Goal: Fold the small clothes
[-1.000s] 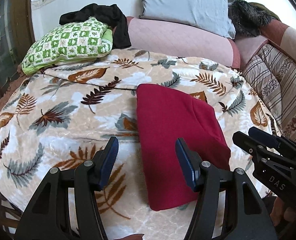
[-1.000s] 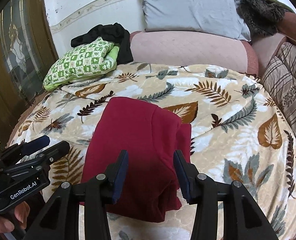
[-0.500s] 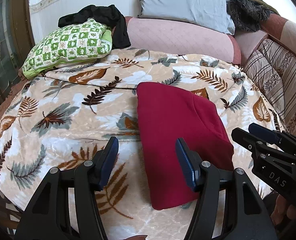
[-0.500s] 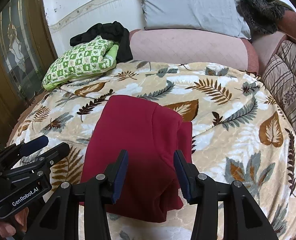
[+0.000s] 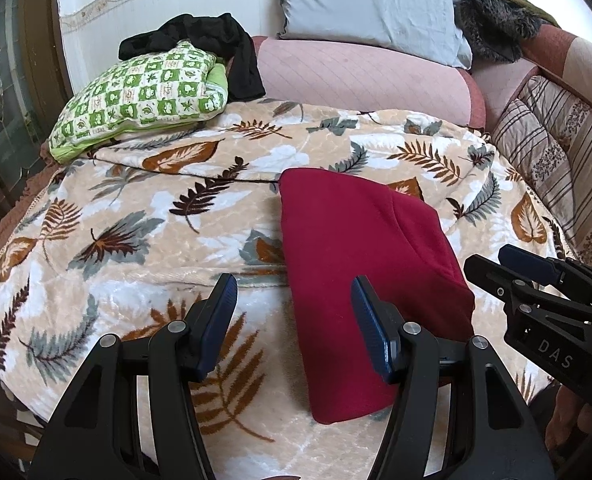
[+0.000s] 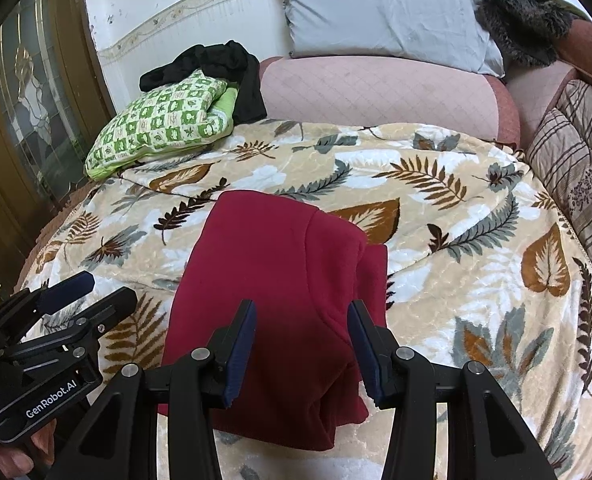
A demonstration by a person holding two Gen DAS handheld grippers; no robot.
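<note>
— Red garment [image 5: 359, 276] first: where does it lie, and how will it handle?

— Already folded into a compact, several-layered rectangle, lying toward the near edge of the leaf-patterned blanket [image 5: 144, 216], about midway along that edge. It looks like thick, soft fleece or knit: light, limp, not slippery, nothing fragile. I'd judge it would sag if lifted by one corner.

— So where to take hold?

— At the two near corners, or along the thick folded edge on its right side, pinching every layer together so the stack doesn't slide open.

— And the grippers?

— Left gripper [image 5: 292, 320] hangs over the garment's left edge, right gripper [image 6: 299, 344] over its near end. Both have their fingers apart with nothing between them, clear of the cloth.

— Any containers?

— None visible. Only a green checked pillow [image 6: 164, 128] at the blanket's far left corner, with a black garment [image 6: 216, 64] draped over it.
</note>
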